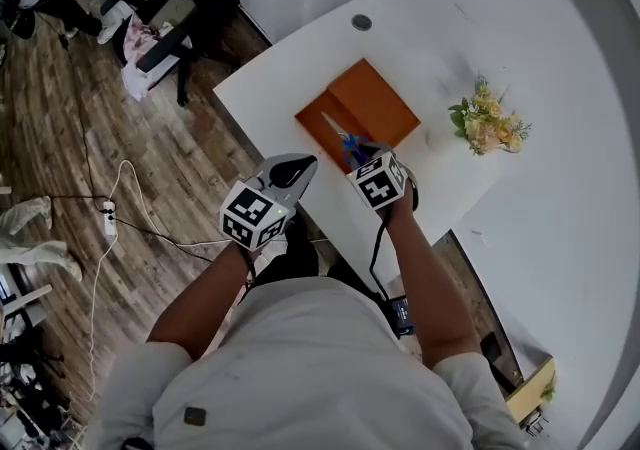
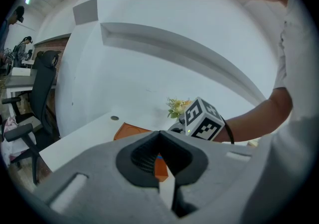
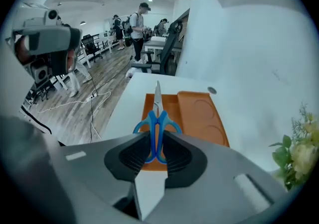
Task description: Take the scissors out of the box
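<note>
An orange box (image 1: 378,100) lies open on the white table (image 1: 300,58), its two halves side by side. My right gripper (image 1: 360,151) is shut on the blue handles of the scissors (image 1: 345,141). In the right gripper view the scissors (image 3: 157,121) hang above the box's left half (image 3: 149,106), silver blades pointing away from me, handles pinched between the right gripper's (image 3: 157,136) dark pads. My left gripper (image 1: 303,168) hovers at the table's near edge, left of the box. Its jaws meet at the tips with nothing between them, as the left gripper (image 2: 159,133) shows in its own view.
A small bunch of yellow flowers (image 1: 488,123) stands right of the box. A round grommet (image 1: 361,23) sits in the table's far end. Office chairs (image 1: 160,28) and a cable with a power strip (image 1: 109,218) are on the wooden floor to the left.
</note>
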